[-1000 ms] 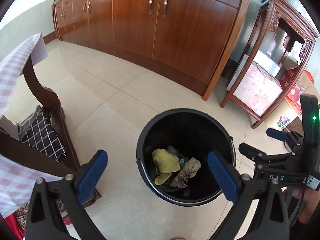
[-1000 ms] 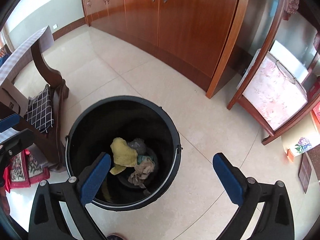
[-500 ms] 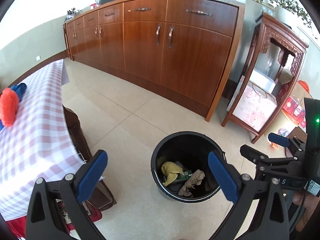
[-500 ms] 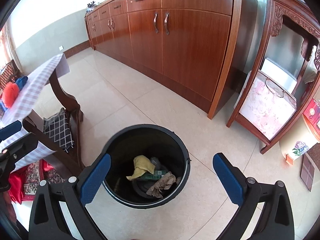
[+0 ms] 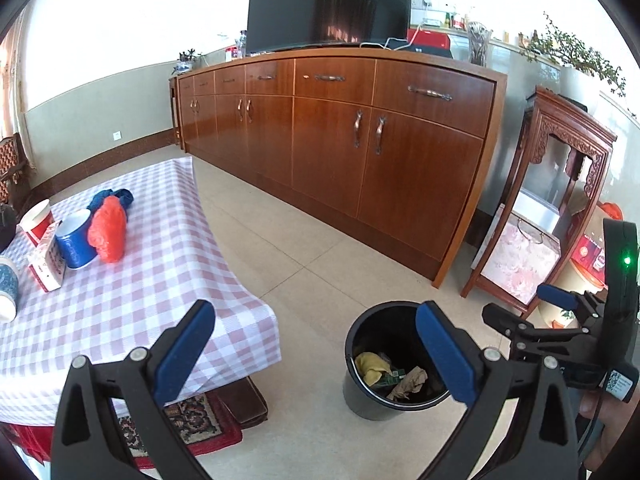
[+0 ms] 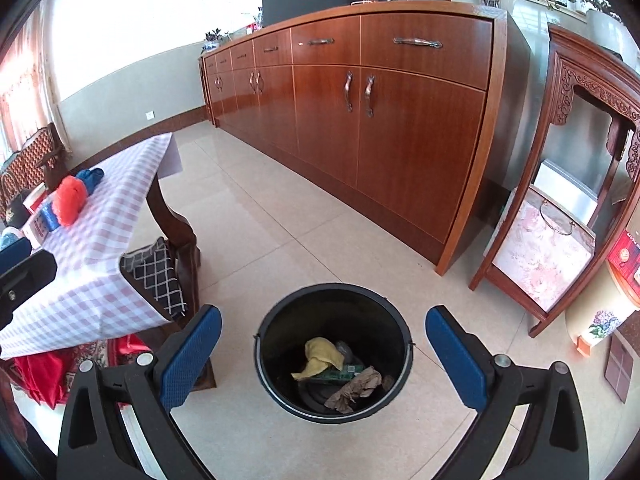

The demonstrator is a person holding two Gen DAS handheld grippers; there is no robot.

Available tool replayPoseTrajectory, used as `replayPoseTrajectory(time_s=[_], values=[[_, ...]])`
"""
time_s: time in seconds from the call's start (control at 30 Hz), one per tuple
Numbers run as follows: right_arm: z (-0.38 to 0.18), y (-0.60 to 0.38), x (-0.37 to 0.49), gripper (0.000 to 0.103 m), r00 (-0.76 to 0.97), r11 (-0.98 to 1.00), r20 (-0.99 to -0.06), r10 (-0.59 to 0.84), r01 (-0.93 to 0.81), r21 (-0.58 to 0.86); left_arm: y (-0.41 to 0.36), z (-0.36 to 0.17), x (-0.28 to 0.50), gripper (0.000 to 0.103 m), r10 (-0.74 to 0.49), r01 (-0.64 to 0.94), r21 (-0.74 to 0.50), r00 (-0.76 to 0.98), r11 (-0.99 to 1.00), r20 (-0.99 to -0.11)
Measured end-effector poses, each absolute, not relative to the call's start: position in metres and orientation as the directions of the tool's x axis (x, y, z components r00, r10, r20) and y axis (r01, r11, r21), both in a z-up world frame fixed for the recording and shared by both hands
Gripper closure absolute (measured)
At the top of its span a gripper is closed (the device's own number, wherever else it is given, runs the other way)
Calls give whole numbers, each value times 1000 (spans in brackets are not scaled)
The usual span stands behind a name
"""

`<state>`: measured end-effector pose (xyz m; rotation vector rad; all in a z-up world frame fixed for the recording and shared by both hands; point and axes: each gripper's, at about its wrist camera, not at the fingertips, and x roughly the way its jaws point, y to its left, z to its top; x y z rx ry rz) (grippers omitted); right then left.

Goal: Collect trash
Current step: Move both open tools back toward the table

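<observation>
Left wrist view is looking across a room with pale beige floor tiles (image 5: pixel 280 248); the left gripper (image 5: pixel 316 344) is hanging in the air with its blue-padded jaws spread wide, holding nothing. A round black plastic trash bin (image 5: pixel 362 394) is standing on the floor near the corner of a table draped in a pink-and-white checked cloth (image 5: pixel 160 280), and is containing a crumpled yellow cloth (image 5: pixel 370 364), a brown paper wad (image 5: pixel 410 380) and a small green packet (image 5: pixel 390 378). On the cloth, a crumpled red plastic bag (image 5: pixel 107 229) is lying against a blue paper cup (image 5: pixel 74 240), with a red-and-white cup (image 5: pixel 38 220) and a small carton (image 5: pixel 50 262) beside. A long glossy brown wooden sideboard (image 5: pixel 360 152) is running along the far wall, carrying a dark flat screen (image 5: pixel 328 4); a carved wooden stand (image 5: pixel 560 200) is sitting to its right. Right wrist view is showing the right gripper (image 6: pixel 324 356), likewise wide and empty, hovering above the bin (image 6: pixel 280 380), with a black checked cushion (image 6: pixel 160 280) showing under the table edge.
</observation>
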<state>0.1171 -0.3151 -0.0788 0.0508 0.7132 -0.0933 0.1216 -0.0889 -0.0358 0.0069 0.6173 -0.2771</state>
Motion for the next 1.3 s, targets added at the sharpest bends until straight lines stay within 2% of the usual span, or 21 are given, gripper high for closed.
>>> replayPoseTrajectory(time_s=[0.33,0.53,0.93,1.2,1.3], values=[[-54,-264,127,0,791,1000,-612,-2,5,4,-33,-28,105,2,-167,139,-93,827,986,-536],[-45,-229,132,0,808,998,-588,49,-59,1,-1,-26,96,0,-60,39,-51,855,998,-516],[-34,-152,141,0,811,975,-561,167,-222,-31,65,-22,74,0,58,-111,-86,882,990,-468],[-30,-109,145,0,781,930,-535,321,-366,25,101,-20,64,0,139,-200,-78,866,977,-480],[-29,-90,145,0,771,919,-541,335,-394,8,119,-21,63,0,171,-240,-80,855,967,-490]])
